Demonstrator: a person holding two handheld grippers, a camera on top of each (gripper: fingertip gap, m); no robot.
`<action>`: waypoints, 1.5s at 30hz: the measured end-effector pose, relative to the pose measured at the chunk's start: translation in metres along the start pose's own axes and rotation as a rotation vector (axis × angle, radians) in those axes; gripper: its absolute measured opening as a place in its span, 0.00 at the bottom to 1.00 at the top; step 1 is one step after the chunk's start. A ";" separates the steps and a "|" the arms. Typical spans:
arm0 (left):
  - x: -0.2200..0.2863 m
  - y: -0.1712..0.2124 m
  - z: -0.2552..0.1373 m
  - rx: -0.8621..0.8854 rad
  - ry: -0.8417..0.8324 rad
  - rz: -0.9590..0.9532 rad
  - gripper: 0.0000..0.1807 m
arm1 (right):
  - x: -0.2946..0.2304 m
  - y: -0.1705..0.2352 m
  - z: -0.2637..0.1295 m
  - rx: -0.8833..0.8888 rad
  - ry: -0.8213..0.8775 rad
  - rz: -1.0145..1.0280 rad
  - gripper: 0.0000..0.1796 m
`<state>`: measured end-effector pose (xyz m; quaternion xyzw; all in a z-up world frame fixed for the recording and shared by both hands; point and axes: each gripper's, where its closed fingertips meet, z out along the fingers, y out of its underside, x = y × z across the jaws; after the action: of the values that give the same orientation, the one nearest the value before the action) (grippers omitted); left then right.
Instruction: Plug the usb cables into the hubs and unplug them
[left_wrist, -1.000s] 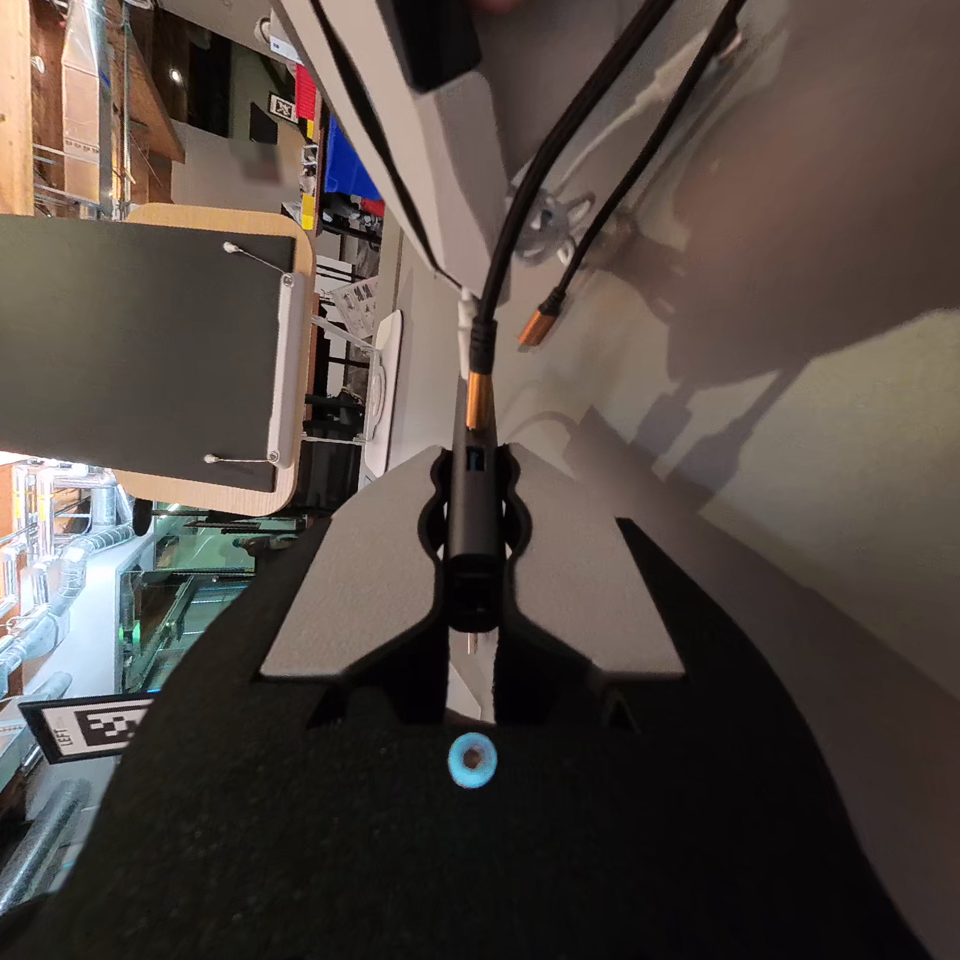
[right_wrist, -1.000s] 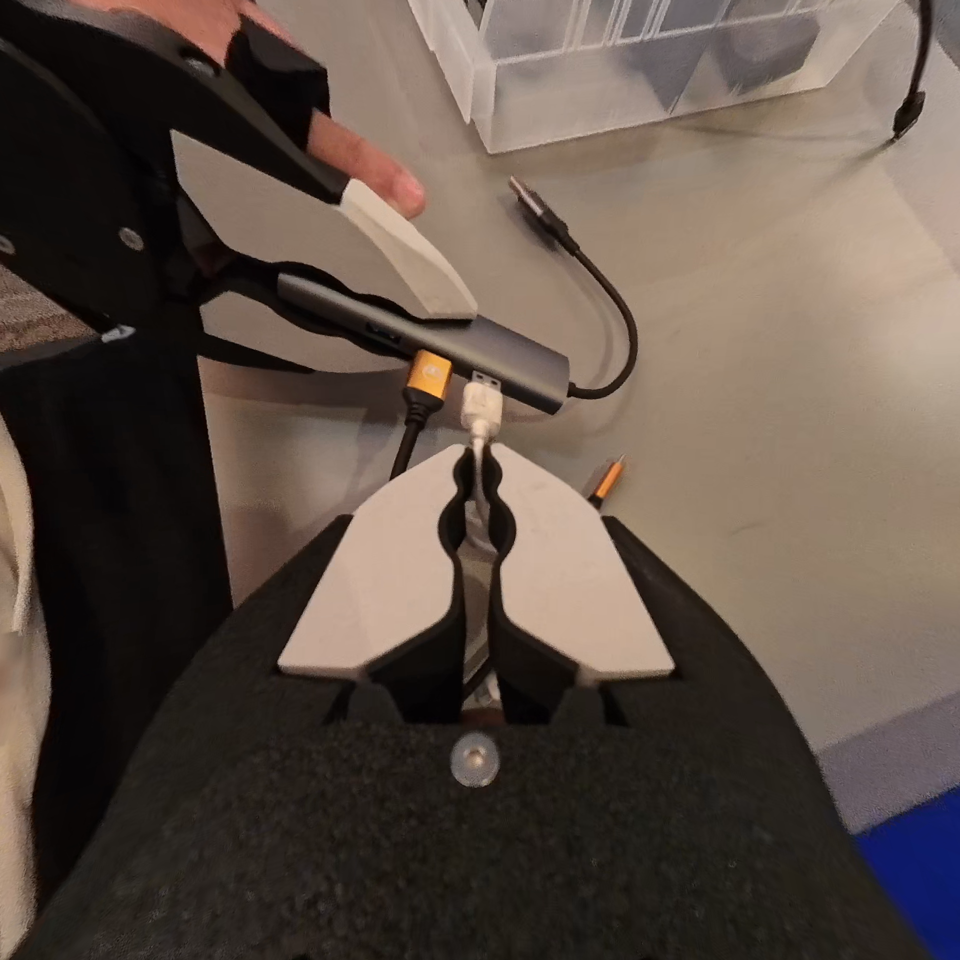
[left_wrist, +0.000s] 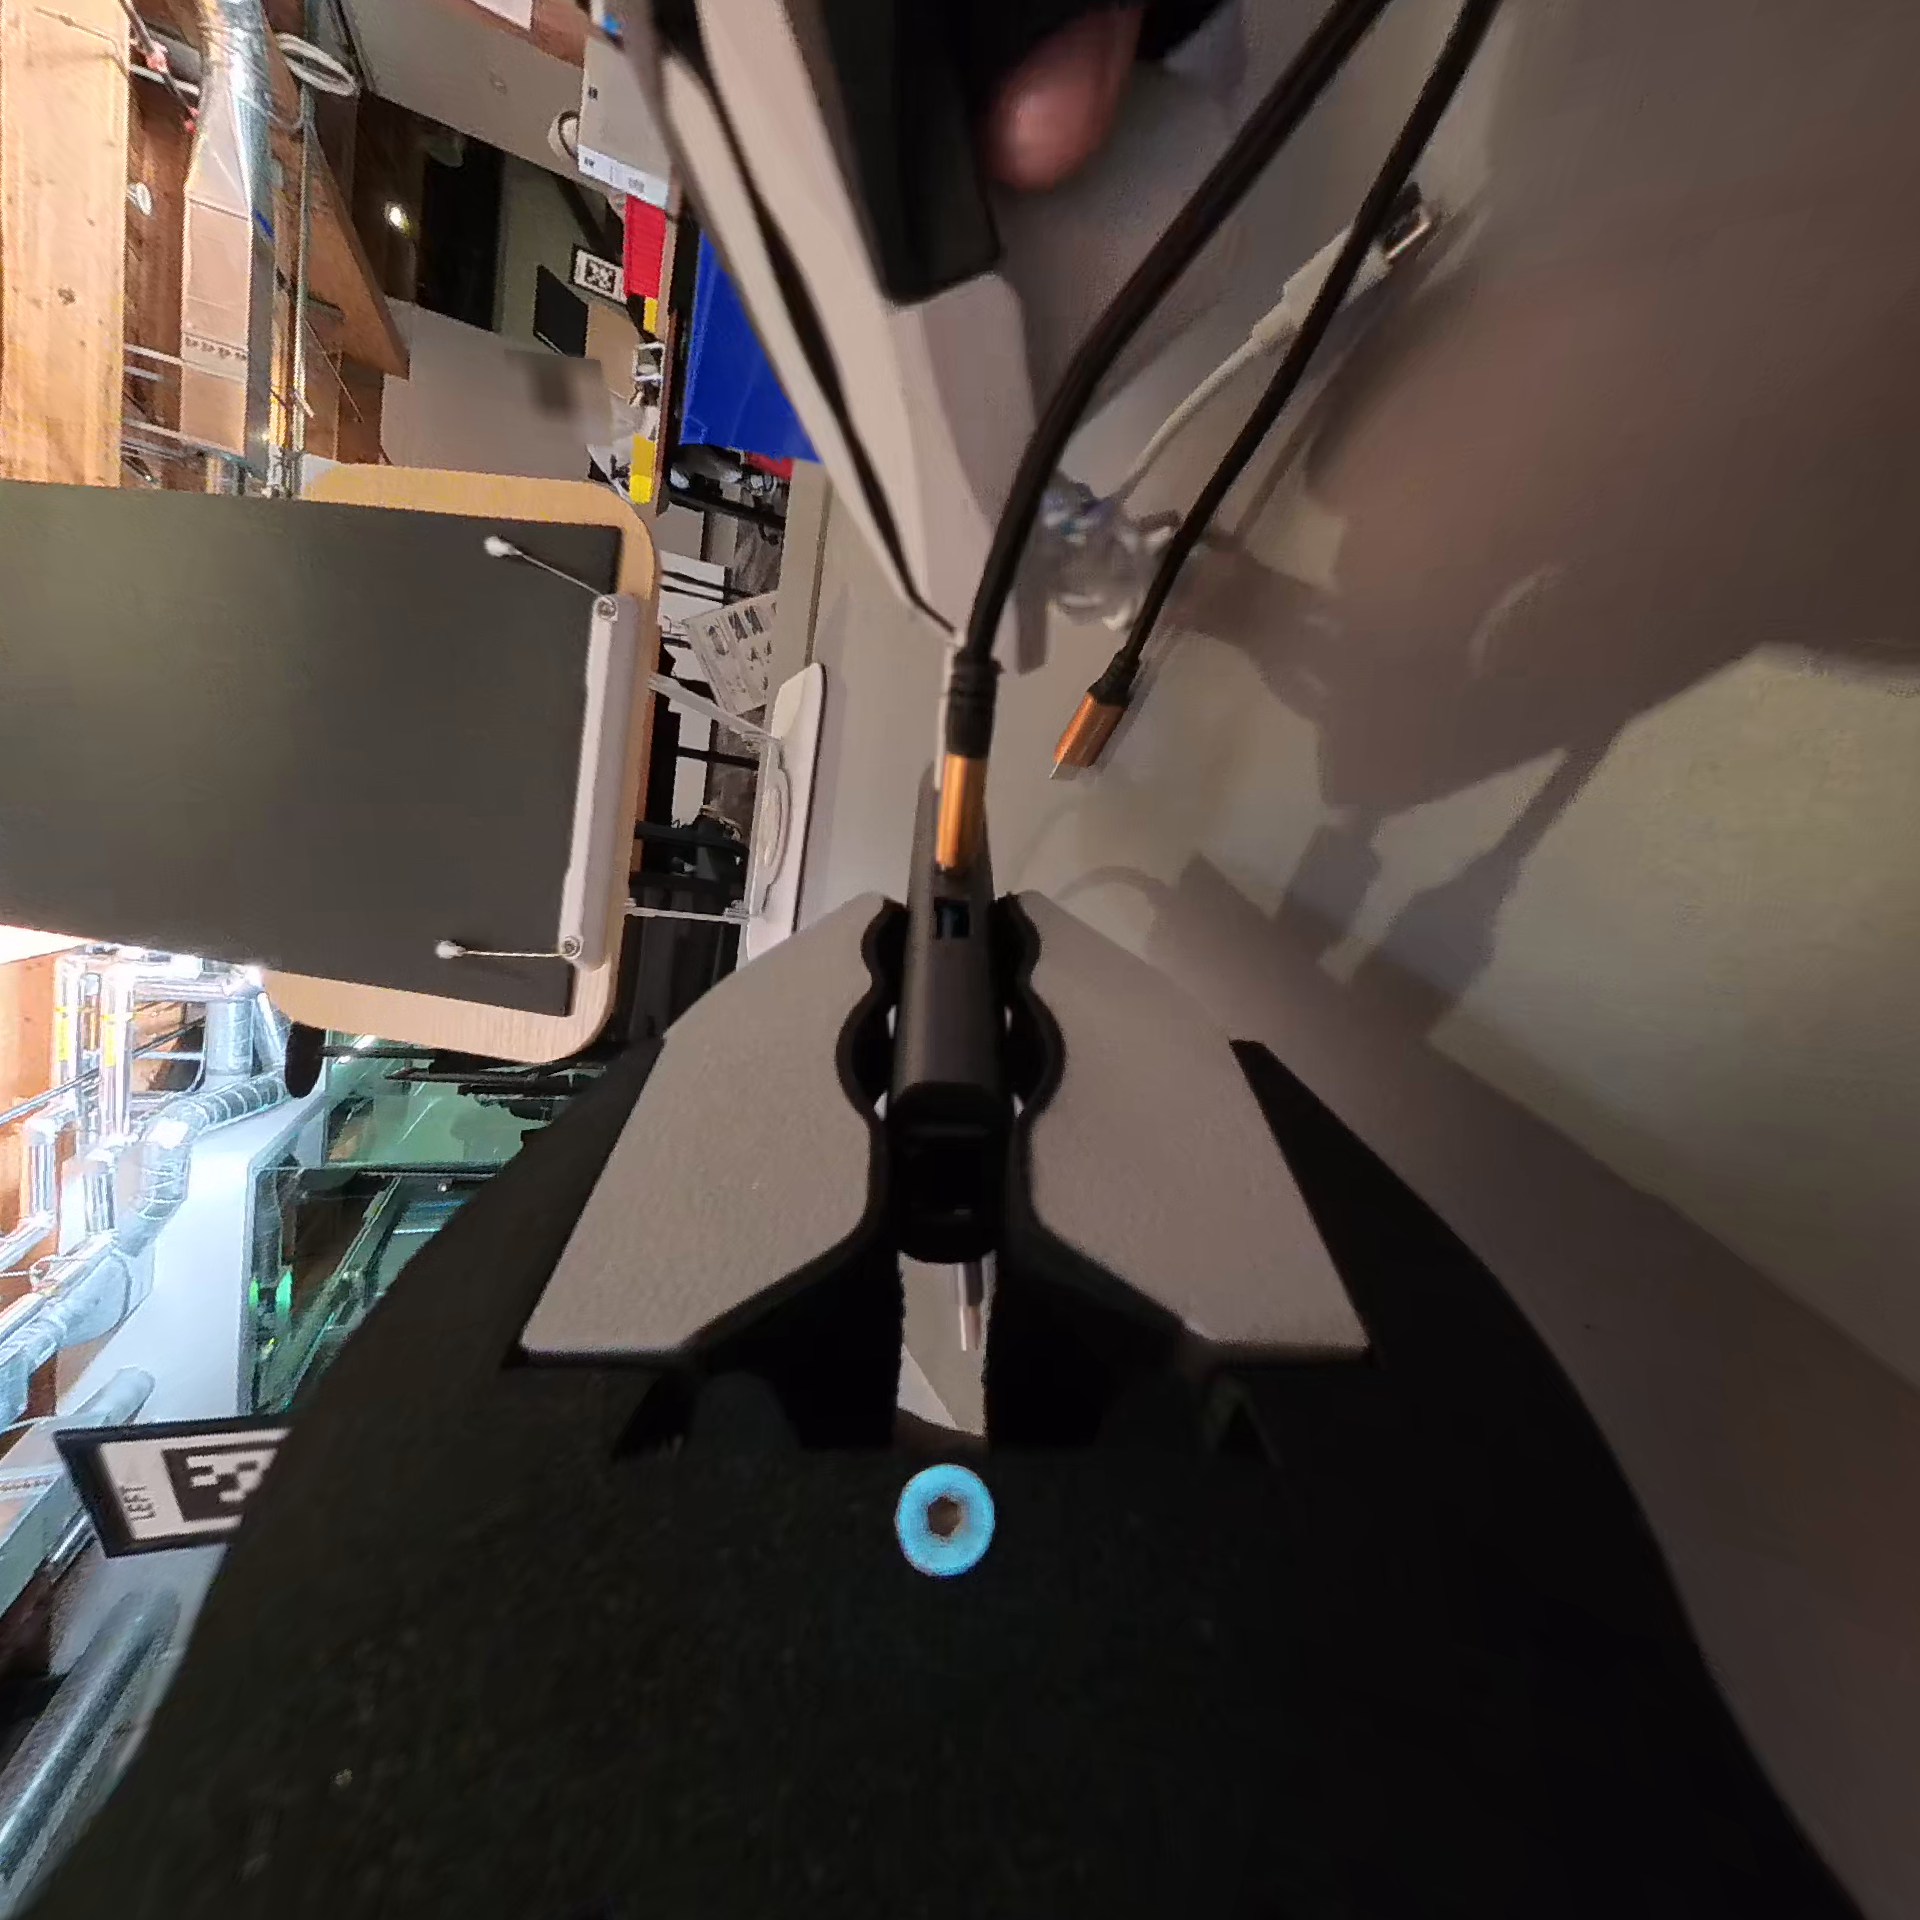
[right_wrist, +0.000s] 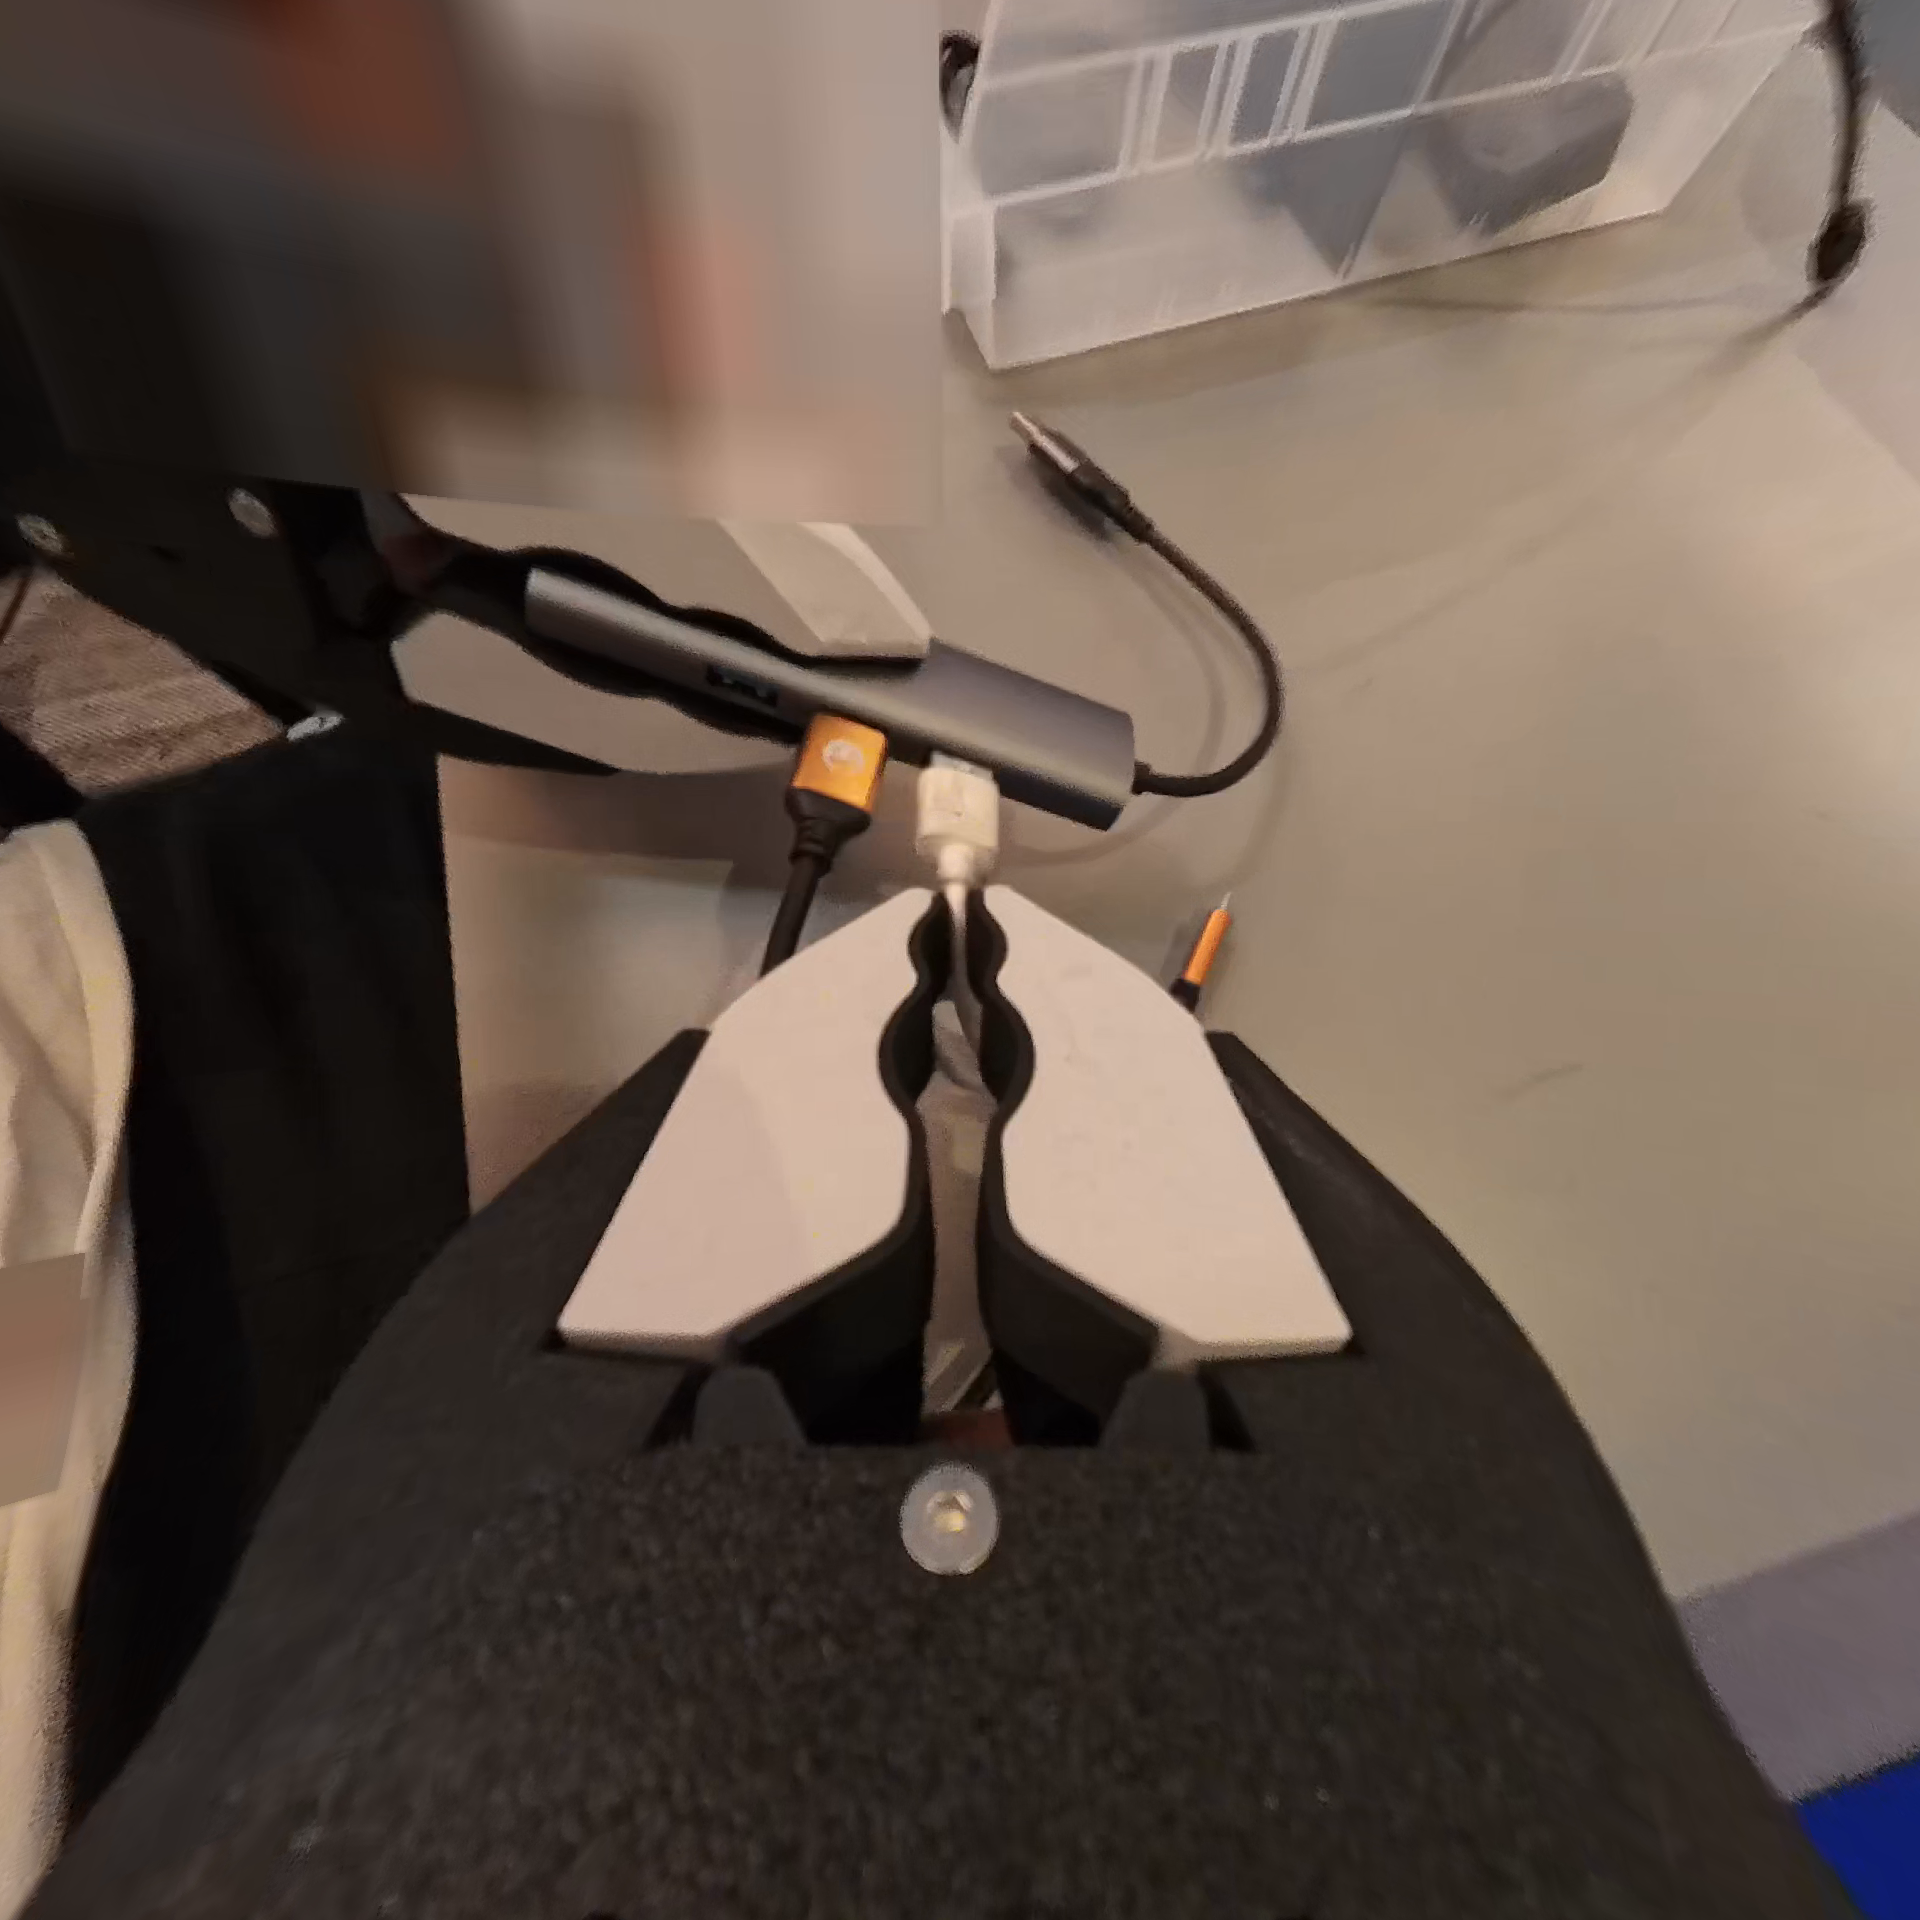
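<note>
Grey metal, the hub (right_wrist: 831, 691) sat clamped in the left gripper (left_wrist: 945, 914). Just ahead of the right gripper (right_wrist: 961, 909), pinching the white cable (right_wrist: 958, 821), its plug met the hub beside the orange plug (right_wrist: 840, 774).

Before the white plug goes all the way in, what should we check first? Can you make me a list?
1. Left hand-held gripper holds the hub tight: ok.
2. Right hand-held gripper pinches the white cable just behind the white plug: ok.
3. White plug lines up with a port: ok, its metal tip is at the hub's edge.
4. White plug fully in: cannot tell.
5. Orange plug seated next to it: ok.
6. Loose orange-tipped cable end lies on the table, out of the way: ok.
</note>
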<state>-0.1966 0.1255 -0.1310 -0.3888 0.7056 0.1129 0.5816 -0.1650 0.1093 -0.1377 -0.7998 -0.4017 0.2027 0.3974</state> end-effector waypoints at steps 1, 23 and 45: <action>0.000 -0.001 0.000 0.001 0.003 -0.003 0.09 | -0.001 0.002 0.001 -0.003 -0.017 0.004 0.01; -0.025 0.009 -0.002 0.034 -0.037 -0.233 0.09 | 0.017 -0.025 -0.035 0.230 -0.006 0.104 0.13; -0.083 -0.052 -0.043 0.850 0.528 -1.552 0.09 | -0.025 -0.083 -0.046 0.529 -0.467 0.356 0.11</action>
<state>-0.1908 0.0989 -0.0277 -0.5196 0.3391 -0.6696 0.4082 -0.1894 0.0975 -0.0437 -0.6593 -0.2702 0.5412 0.4466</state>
